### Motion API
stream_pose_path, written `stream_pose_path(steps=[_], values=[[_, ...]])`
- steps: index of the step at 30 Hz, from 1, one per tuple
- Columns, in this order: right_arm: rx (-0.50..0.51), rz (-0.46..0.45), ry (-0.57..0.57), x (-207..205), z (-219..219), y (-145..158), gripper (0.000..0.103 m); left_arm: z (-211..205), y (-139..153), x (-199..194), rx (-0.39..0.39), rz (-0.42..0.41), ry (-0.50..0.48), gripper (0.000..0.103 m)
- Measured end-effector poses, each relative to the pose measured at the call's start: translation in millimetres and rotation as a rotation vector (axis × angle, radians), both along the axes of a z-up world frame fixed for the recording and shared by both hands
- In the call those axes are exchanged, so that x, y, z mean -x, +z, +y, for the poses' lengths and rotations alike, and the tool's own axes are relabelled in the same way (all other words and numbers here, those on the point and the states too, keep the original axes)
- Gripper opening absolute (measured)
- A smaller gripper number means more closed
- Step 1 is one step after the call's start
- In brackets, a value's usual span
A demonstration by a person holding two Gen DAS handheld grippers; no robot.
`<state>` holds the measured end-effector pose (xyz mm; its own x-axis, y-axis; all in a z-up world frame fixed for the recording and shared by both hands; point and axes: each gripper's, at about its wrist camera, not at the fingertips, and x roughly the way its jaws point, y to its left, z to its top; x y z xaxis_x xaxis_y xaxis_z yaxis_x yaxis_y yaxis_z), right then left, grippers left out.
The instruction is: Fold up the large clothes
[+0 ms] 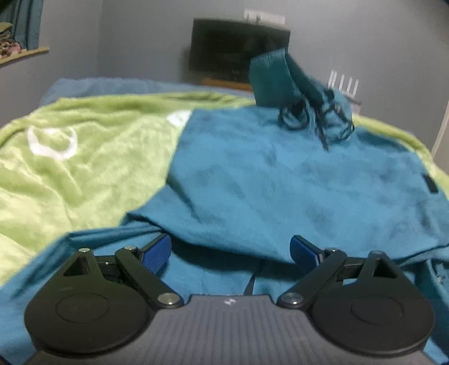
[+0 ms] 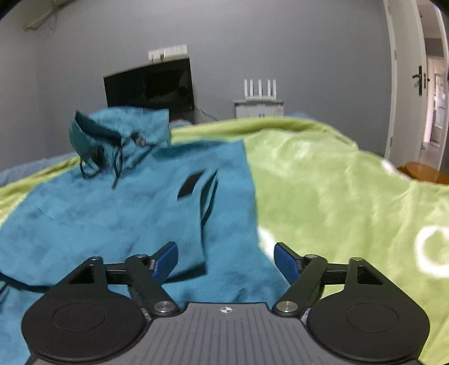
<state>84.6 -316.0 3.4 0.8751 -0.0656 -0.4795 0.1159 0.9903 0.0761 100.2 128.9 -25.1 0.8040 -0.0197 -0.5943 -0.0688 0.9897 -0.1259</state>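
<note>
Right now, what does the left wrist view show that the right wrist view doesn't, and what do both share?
Only the left wrist view: a shelf with a teal curtain at far left, and the left gripper, fingers apart over teal fabric.

Only the right wrist view: an open door, a wooden surface beside the bed, and the right gripper, fingers apart, nothing between them.

Both: the teal hooded jacket on the green blanket, the dark screen and the white router.
</note>
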Motion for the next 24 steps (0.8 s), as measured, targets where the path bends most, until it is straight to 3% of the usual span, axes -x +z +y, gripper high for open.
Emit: stream_pose_path(steps=[2,6,8,10,12,14,18,24], values=[[-0.010,-0.010,0.034,15.1,-11.3,18.8,0.084,4.8,21.2,12.7,0.015,-0.015,-0.015,0.092],[0.023,-0.019,0.111,59.8,-33.2,56.2,0.087,31.3,76.9,55.0,0.156,-0.058,-0.120,0.092],[0.038,-0.018,0.133,85.5,-45.2,70.3,0.088,43.9,100.9,77.4,0.135,-0.052,-0.151,0.093],[0.030,-0.004,0.151,107.1,-57.1,78.8,0.089,54.3,117.8,100.6,0.053,-0.044,-0.168,0.093],[0.005,0.034,0.178,125.9,-67.5,82.6,0.089,64.2,124.6,120.3,-0.020,-0.019,-0.152,0.093],[-0.016,0.079,0.201,143.7,-74.0,82.7,0.089,76.2,126.4,139.5,-0.035,0.029,-0.142,0.093],[-0.079,0.162,0.248,177.0,-74.3,74.6,0.089,93.0,120.9,176.7,0.001,0.100,-0.136,0.093],[-0.150,0.278,0.324,213.2,-62.5,56.3,0.089,91.2,103.1,217.7,0.119,0.163,-0.189,0.093]])
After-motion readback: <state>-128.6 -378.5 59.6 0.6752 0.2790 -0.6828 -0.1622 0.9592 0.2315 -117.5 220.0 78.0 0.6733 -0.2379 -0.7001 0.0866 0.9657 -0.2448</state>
